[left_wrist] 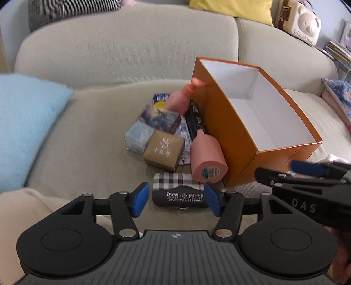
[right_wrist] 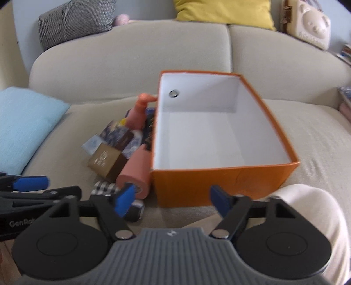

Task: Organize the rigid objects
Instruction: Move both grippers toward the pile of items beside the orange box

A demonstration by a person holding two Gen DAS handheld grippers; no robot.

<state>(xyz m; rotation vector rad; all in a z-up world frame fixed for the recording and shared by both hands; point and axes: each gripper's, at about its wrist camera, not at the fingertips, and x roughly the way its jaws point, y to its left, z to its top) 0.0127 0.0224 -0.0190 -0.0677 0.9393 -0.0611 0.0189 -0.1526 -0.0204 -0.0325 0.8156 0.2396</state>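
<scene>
An orange box (right_wrist: 219, 182) with a white, empty inside stands open on the beige sofa. Left of it lies a pile: a pink pump bottle (left_wrist: 178, 100), a pink cylinder bottle (left_wrist: 207, 160) on its side, a gold box (left_wrist: 163, 151), a picture-printed box (left_wrist: 158, 117) and a long black item (left_wrist: 196, 119). Nearest me lies a black case with a plaid top (left_wrist: 178, 193). My left gripper (left_wrist: 175, 200) stands open around that case, with a small gap at the left pad. My right gripper (right_wrist: 173, 200) is open and holds nothing, in front of the orange box's near wall.
A light blue cushion (left_wrist: 24, 127) lies at the left, and a yellow cushion (right_wrist: 223, 11) and a grey one (right_wrist: 74, 22) sit on the sofa back. A cream bear-shaped case (left_wrist: 300, 22) and stacked books (left_wrist: 337, 50) are at the far right. Cream fabric (right_wrist: 311, 210) bulges at the lower right.
</scene>
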